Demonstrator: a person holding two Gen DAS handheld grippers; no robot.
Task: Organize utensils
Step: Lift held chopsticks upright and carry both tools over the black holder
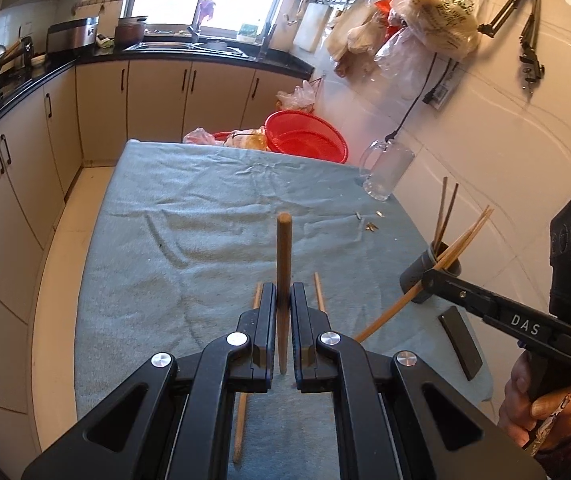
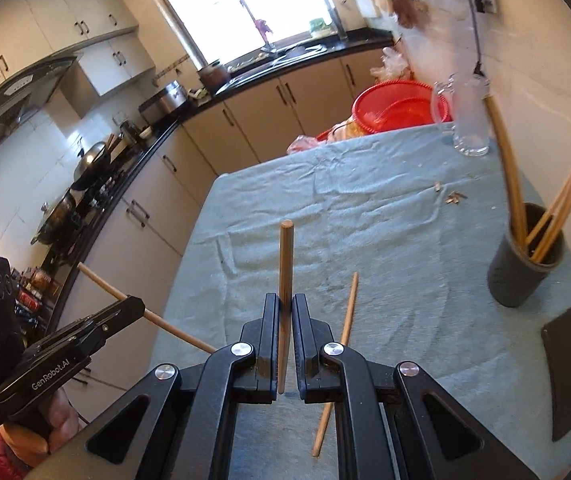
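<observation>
My left gripper (image 1: 283,286) is shut on a brown chopstick (image 1: 284,248) that stands up between its jaws, above the blue-grey cloth (image 1: 205,220). My right gripper (image 2: 284,298) is likewise shut on a chopstick (image 2: 286,260). In the left wrist view the right gripper (image 1: 425,277) hangs just in front of a dark cup (image 1: 443,266) with its chopstick (image 1: 385,314) slanting down to the left. The dark cup (image 2: 525,268) holds several chopsticks. The left gripper (image 2: 139,304) shows at the left of the right wrist view. A loose chopstick (image 2: 347,312) lies on the cloth.
A glass mug (image 2: 469,128) stands at the far right of the table and a red basin (image 2: 397,104) sits behind it. A flat dark piece (image 2: 569,372) lies near the right edge beside the cup. Small scraps (image 2: 453,198) dot the cloth. Kitchen counters run along the left.
</observation>
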